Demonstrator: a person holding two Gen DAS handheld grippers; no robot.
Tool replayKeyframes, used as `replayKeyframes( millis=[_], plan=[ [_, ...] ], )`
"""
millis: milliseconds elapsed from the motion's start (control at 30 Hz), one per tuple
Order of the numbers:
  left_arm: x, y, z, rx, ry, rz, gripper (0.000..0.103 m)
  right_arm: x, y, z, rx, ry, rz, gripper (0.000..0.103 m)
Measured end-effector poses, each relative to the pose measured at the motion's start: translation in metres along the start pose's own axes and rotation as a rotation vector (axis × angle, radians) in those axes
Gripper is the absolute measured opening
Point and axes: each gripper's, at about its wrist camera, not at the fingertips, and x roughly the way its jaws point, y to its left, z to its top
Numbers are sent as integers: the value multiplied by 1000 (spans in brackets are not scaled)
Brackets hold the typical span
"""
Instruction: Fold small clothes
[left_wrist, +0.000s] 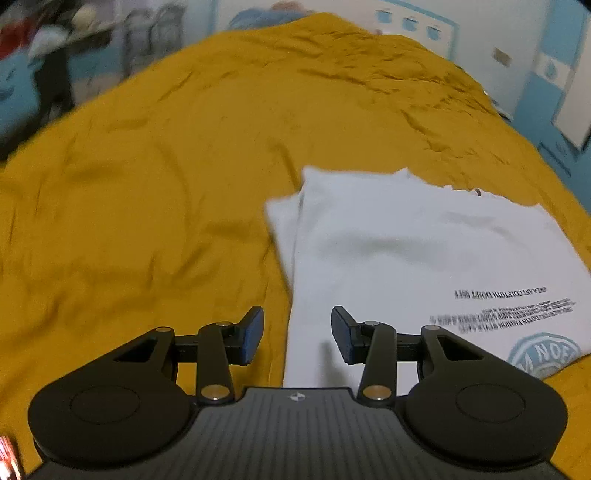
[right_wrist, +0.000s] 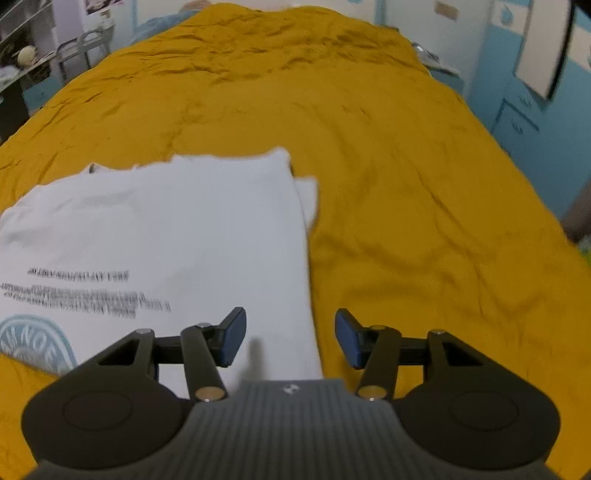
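White t-shirt (left_wrist: 406, 251) (right_wrist: 166, 229) lies flat on mustard bedspread (left_wrist: 147, 184) (right_wrist: 406, 184), sides folded in, sleeve edge peeking from under fold, black print and blue round logo (left_wrist: 543, 354) facing up. Left gripper (left_wrist: 297, 334) over shirt's left edge, jaws apart, holding nothing. Right gripper (right_wrist: 290, 338) over shirt's right edge, jaws apart, empty

Shirt print (left_wrist: 517, 306) blurred; logo (right_wrist: 33, 343) cut off.
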Motion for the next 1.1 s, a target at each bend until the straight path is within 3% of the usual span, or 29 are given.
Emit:
replayKeyframes(
  millis=[200, 267, 300, 367, 500, 600, 767, 900, 1000, 1100],
  plan=[
    [2, 23, -26, -184, 40, -68, 52, 13, -31, -28, 183, 32, 61, 44],
    [3, 24, -32, -216, 38, -123, 34, 19, -38, -31, 248, 42, 99, 25],
    [4, 23, -33, -220, 40, -132, 9, 21, -40, -33, 272, 45, 118, 12],
    [2, 20, -32, -206, 35, -103, 3, 21, -39, -34, 280, 40, 98, 4],
    [-6, 11, -25, -140, 35, -57, 3, 6, -42, -33, 306, -19, 93, 0],
    [12, 5, -34, -88, 105, -6, 3, 17, -43, -37, 290, 18, 77, 0],
    [27, -6, -39, -31, 130, 55, 4, 39, -38, -44, 265, 55, 40, 0],
    [24, -8, -31, -34, 151, 93, 18, 40, -31, -42, 212, 64, 12, 0],
    [12, -10, -29, -37, 120, 98, 19, 36, -30, -42, 211, 60, 2, 0],
    [-2, -13, -25, -25, 63, 107, 24, 28, -28, -40, 207, 41, 3, 13]
  ],
)
